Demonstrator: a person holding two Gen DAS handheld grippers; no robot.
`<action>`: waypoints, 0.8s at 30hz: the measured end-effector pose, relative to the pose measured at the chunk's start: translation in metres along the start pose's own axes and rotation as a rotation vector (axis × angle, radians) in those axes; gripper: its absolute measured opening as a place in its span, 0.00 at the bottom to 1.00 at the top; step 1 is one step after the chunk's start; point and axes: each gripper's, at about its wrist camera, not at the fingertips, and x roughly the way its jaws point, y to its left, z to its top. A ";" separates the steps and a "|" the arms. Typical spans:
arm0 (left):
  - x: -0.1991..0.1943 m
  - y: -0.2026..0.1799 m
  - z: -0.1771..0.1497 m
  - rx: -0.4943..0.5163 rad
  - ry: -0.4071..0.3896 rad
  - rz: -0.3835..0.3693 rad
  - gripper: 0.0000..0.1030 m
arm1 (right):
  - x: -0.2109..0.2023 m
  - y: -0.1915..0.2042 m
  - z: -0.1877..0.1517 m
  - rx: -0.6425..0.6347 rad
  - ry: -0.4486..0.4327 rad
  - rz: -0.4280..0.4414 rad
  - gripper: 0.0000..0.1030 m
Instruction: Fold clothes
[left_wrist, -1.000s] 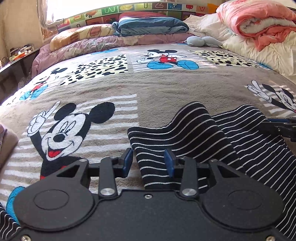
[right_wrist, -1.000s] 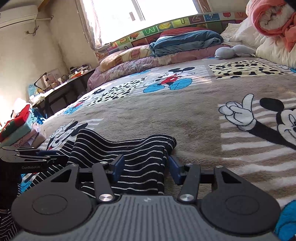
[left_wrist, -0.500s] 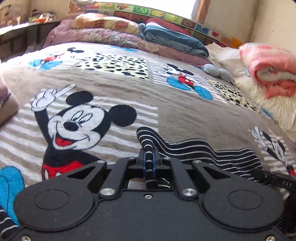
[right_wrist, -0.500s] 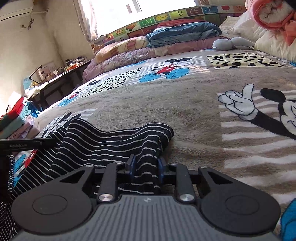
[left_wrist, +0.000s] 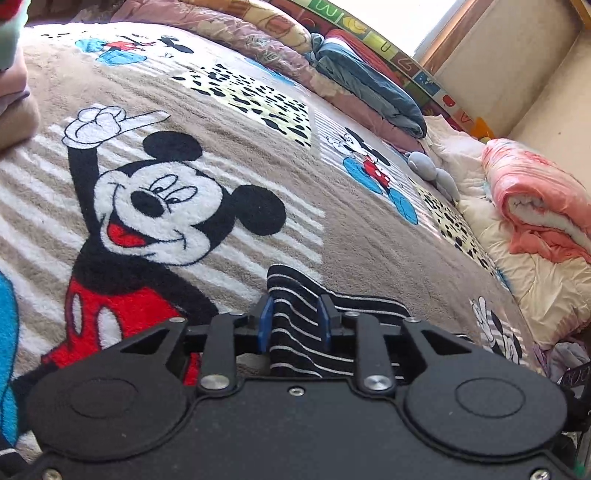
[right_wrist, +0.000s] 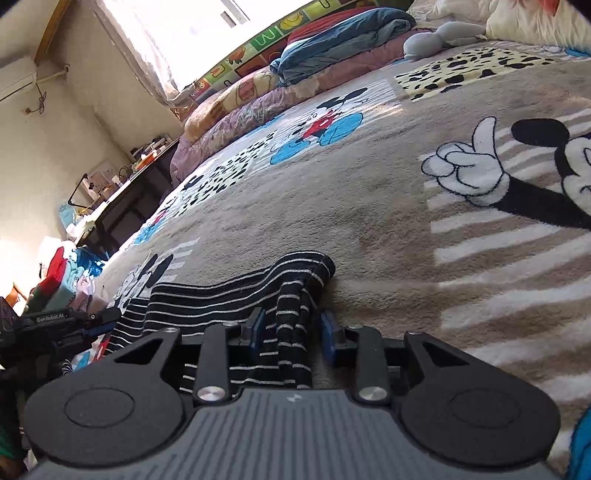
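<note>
A black garment with thin white stripes lies on a Mickey Mouse blanket on the bed. My left gripper has its blue pads parted, with a bunched corner of the garment between them. In the right wrist view the same garment stretches to the left. My right gripper also stands parted around a hanging fold of it. The left gripper shows at the far left edge of that view, at the garment's other end.
Folded quilts and pillows line the head of the bed. A pink rolled blanket lies at the right. A grey soft toy sits near it. A stack of folded clothes and a dark desk stand left of the bed.
Both grippers closed on the striped garment half a second ago; now both have their pads parted again. Both views have tilted and the garment's edge is pulled closer and bunched.
</note>
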 end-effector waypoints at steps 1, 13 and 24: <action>0.004 0.000 -0.002 0.004 0.010 0.006 0.22 | 0.004 0.000 0.002 -0.004 0.003 0.001 0.40; 0.008 0.003 -0.007 -0.029 -0.007 -0.047 0.04 | -0.015 -0.038 0.009 0.200 -0.122 0.065 0.09; 0.014 0.020 -0.006 -0.137 0.017 -0.061 0.04 | -0.011 -0.031 0.008 0.155 -0.108 0.057 0.09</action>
